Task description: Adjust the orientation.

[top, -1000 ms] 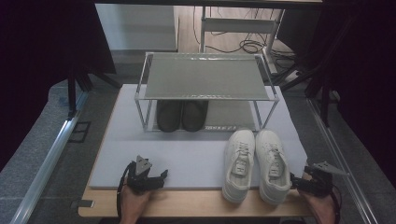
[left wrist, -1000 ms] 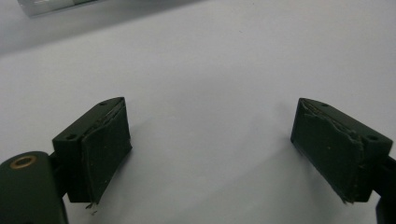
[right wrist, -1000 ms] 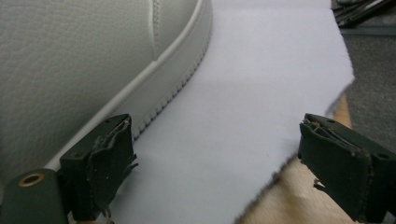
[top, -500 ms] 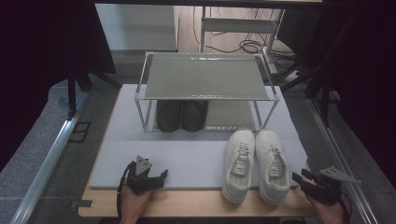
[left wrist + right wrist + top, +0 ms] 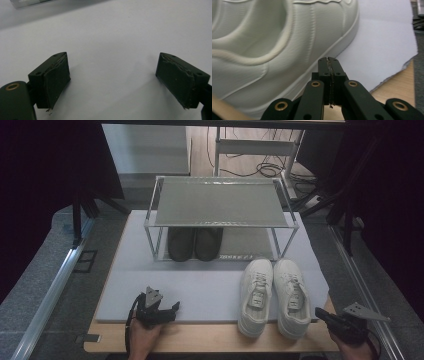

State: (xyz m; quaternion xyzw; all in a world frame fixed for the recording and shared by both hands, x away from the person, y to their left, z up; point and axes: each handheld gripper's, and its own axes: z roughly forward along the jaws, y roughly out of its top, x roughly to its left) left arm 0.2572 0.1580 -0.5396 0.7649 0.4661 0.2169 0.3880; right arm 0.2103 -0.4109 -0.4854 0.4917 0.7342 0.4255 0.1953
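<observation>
A pair of white sneakers [image 5: 272, 295] stands side by side on the grey mat [image 5: 200, 285], toes toward the rack. A metal two-level shoe rack [image 5: 219, 215] stands at the mat's back, with a pair of dark shoes [image 5: 194, 243] on its lower level. My left gripper [image 5: 172, 308] rests at the mat's front left, held by a hand; its jaws stand wide apart over bare mat [image 5: 110, 62]. My right gripper [image 5: 320, 312] sits just right of the right sneaker's heel [image 5: 269, 47], jaws pressed together with nothing between them.
The mat lies on a wooden table [image 5: 210, 340] whose front edge shows. Metal rails [image 5: 55, 290] run along both sides. Cables and a desk frame [image 5: 260, 167] lie on the floor beyond the rack. Bare mat spreads between my left gripper and the sneakers.
My right gripper has drawn back toward the table's front right corner, away from the right sneaker. The left gripper has stayed put.
</observation>
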